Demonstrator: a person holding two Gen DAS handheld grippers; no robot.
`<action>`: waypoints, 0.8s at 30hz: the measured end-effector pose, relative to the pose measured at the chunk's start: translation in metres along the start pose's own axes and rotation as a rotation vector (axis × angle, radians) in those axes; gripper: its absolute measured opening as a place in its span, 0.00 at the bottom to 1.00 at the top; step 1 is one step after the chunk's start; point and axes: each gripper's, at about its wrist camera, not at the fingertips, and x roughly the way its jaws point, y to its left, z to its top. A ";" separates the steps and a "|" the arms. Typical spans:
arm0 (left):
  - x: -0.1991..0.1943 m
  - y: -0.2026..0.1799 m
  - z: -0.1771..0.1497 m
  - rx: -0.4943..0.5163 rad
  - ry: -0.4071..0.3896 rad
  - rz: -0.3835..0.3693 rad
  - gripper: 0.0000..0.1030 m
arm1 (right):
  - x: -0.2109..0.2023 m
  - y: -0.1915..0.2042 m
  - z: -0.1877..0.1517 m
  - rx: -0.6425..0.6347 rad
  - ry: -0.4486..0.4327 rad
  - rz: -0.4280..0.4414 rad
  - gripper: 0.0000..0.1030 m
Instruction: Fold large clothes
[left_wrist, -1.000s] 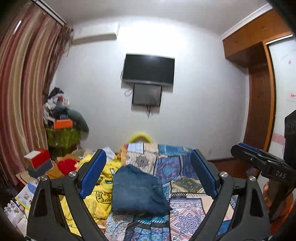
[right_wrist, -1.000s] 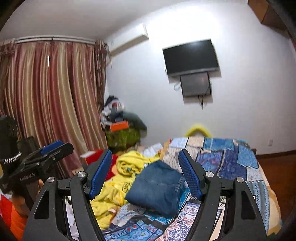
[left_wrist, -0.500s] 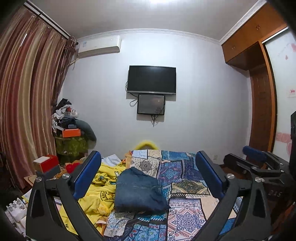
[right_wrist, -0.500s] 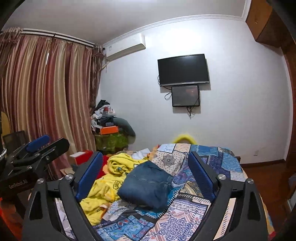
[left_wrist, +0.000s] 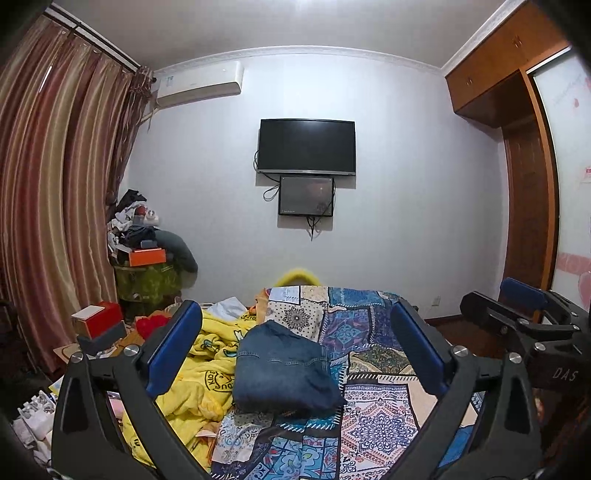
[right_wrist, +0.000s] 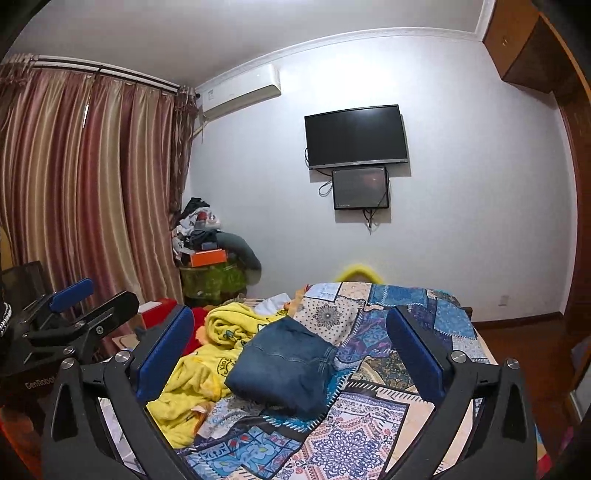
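A folded pair of blue jeans (left_wrist: 280, 369) (right_wrist: 284, 365) lies on the patchwork bedspread (left_wrist: 373, 424) (right_wrist: 351, 435), apart from both grippers. My left gripper (left_wrist: 295, 308) is open and holds nothing, with the jeans lying beyond its blue pads. My right gripper (right_wrist: 289, 312) has its jaws opening, with nothing pressed between them. Each gripper also shows in the other's view: the right gripper (left_wrist: 502, 301) at the right edge, the left gripper (right_wrist: 96, 297) at the left edge.
A crumpled yellow blanket (left_wrist: 207, 365) (right_wrist: 207, 369) lies left of the jeans. A red box (left_wrist: 98, 321) and a cluttered green-covered stand (left_wrist: 147, 280) are by the curtains (left_wrist: 48, 203). A television (left_wrist: 306, 146) hangs on the far wall. A wooden wardrobe (left_wrist: 528, 221) is on the right.
Both grippers' jaws have spread wider, the right one most. The jeans have stayed in place on the bed. Both views have steadied after the earlier blur.
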 end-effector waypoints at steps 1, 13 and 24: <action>0.000 0.000 0.000 -0.001 0.001 0.000 0.99 | 0.000 0.000 0.000 -0.001 0.000 -0.003 1.00; 0.003 -0.004 -0.002 0.002 0.006 0.001 0.99 | -0.006 -0.005 0.002 0.008 0.006 -0.010 1.00; 0.002 -0.008 -0.003 0.006 0.008 0.005 0.99 | -0.008 -0.007 0.003 0.011 0.007 -0.013 1.00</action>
